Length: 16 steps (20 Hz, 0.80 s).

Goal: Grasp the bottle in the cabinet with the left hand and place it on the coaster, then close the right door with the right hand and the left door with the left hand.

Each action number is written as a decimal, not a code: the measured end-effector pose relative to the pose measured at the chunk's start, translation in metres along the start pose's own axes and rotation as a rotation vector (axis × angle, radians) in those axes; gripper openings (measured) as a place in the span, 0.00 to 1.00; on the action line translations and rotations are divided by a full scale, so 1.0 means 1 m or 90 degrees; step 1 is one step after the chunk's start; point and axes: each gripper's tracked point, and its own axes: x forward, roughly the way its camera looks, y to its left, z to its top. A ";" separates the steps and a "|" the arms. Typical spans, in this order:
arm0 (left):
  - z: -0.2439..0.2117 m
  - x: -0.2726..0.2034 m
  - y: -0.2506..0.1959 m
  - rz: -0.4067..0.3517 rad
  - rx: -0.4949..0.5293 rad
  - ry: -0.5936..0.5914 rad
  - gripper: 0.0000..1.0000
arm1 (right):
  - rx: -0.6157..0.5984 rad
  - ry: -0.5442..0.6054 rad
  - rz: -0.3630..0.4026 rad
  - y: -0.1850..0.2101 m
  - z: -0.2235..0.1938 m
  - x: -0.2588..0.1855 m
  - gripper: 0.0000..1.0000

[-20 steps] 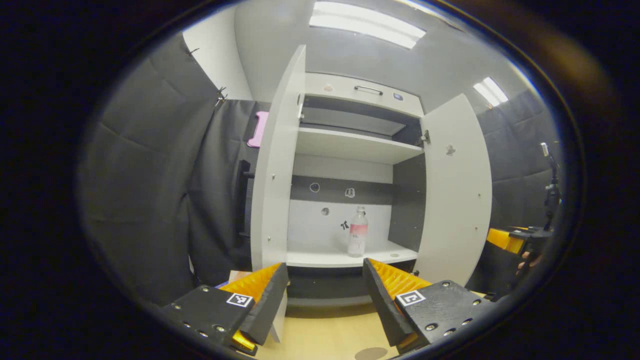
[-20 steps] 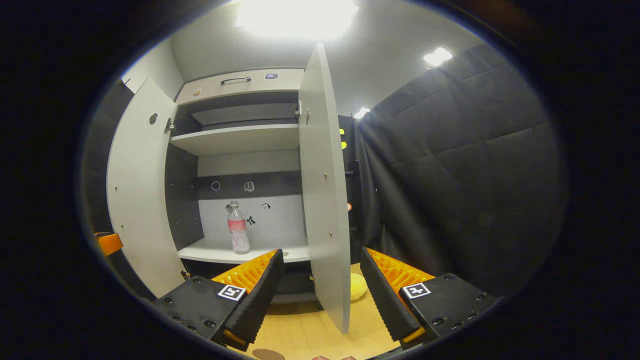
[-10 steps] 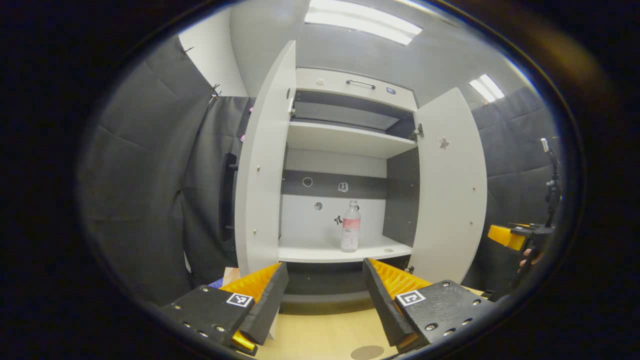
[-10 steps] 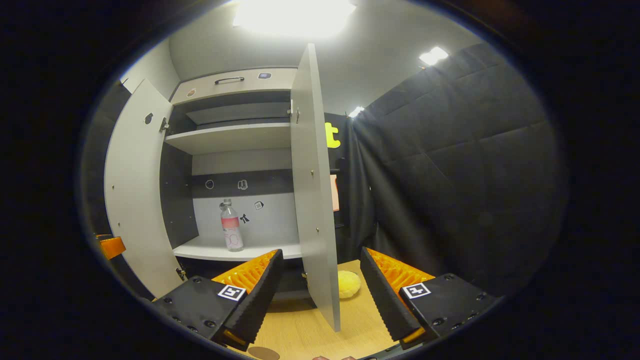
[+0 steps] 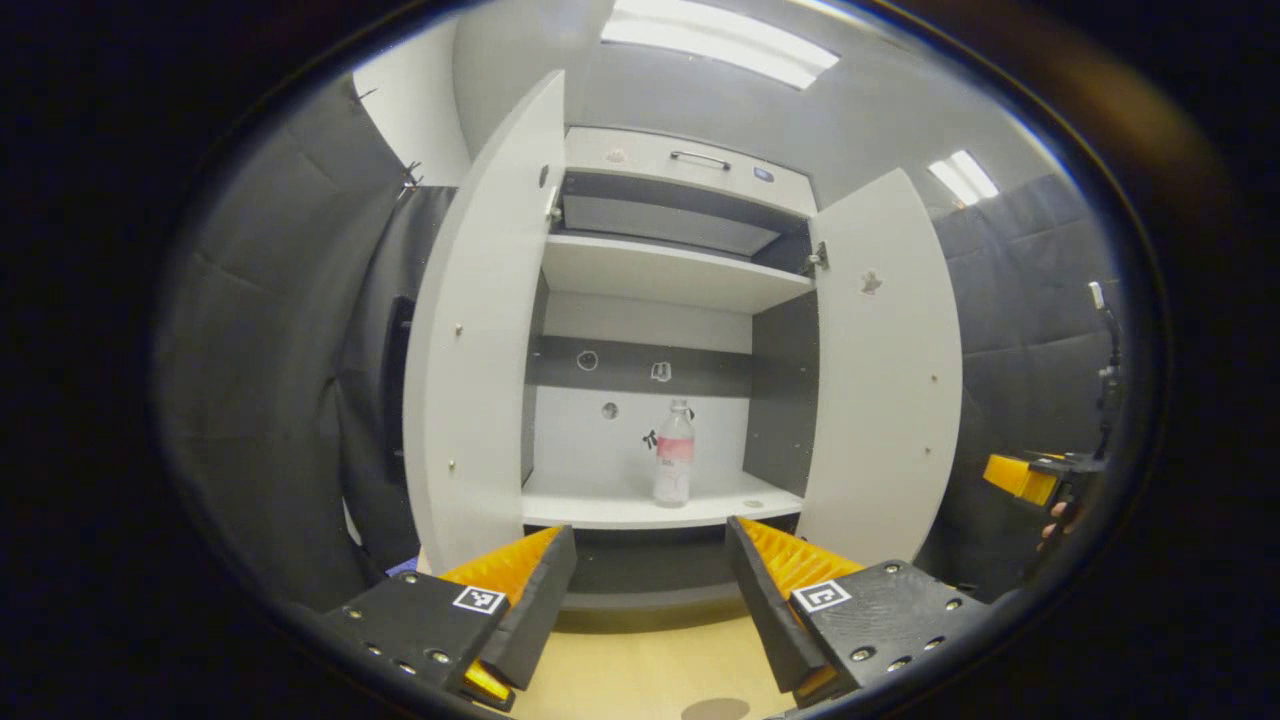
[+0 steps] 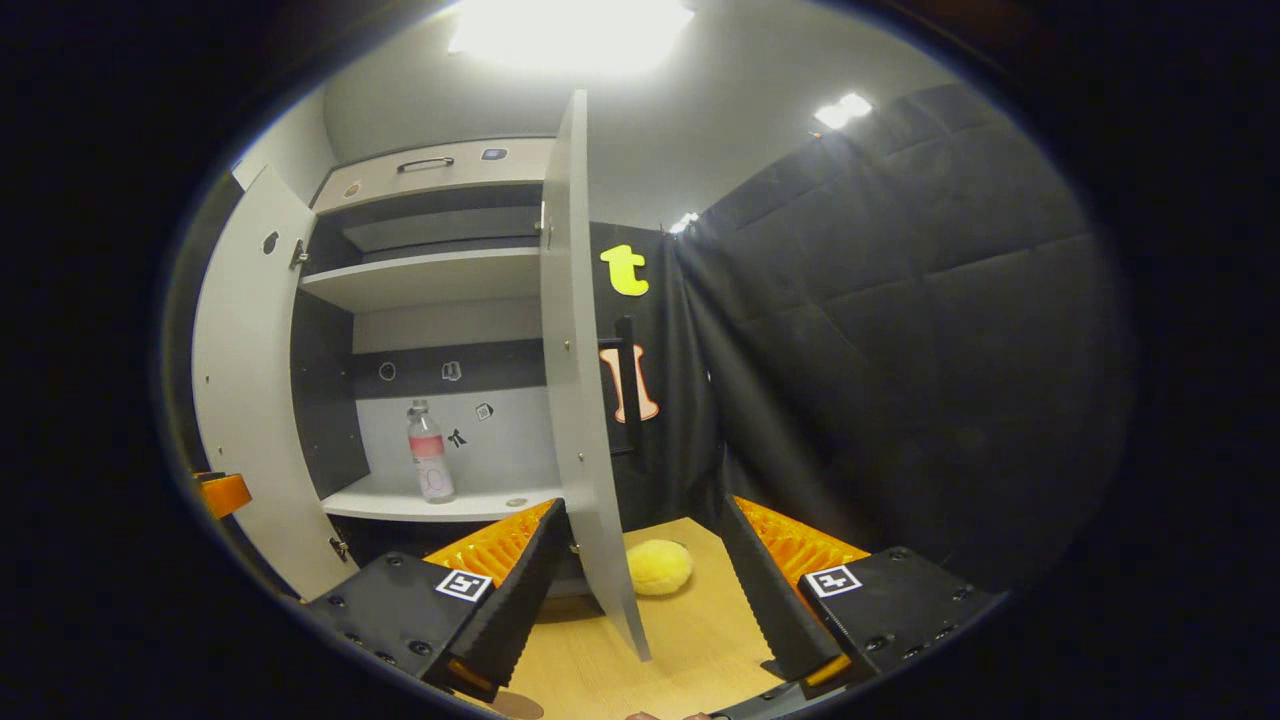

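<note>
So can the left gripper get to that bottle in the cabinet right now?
Probably yes. Both doors stand open, the bottle stands upright and alone on the lower shelf, and the left gripper is open facing it, though not yet close.

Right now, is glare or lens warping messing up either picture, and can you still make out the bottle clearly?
Right gripper view: the ceiling light blows out to white glare; the open door bows from fisheye warping. Left gripper view: light panels are bright but keep their shape, and the doors curve outward. The bottle looks small but sharp in both; its label is too small to read.
</note>
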 end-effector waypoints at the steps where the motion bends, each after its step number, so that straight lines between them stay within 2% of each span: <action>1: 0.003 0.007 -0.003 -0.003 0.000 -0.001 0.88 | 0.001 -0.001 -0.010 -0.005 0.001 0.001 0.98; 9: 0.023 0.081 -0.018 -0.017 -0.010 -0.018 0.88 | 0.029 -0.002 -0.079 -0.047 0.008 0.018 0.98; 14: 0.037 0.143 -0.020 -0.021 0.025 -0.038 0.88 | 0.036 0.000 -0.118 -0.072 0.008 0.030 0.98; 16: 0.038 0.166 -0.025 -0.037 0.014 -0.041 0.88 | 0.040 0.001 -0.131 -0.081 0.008 0.038 0.98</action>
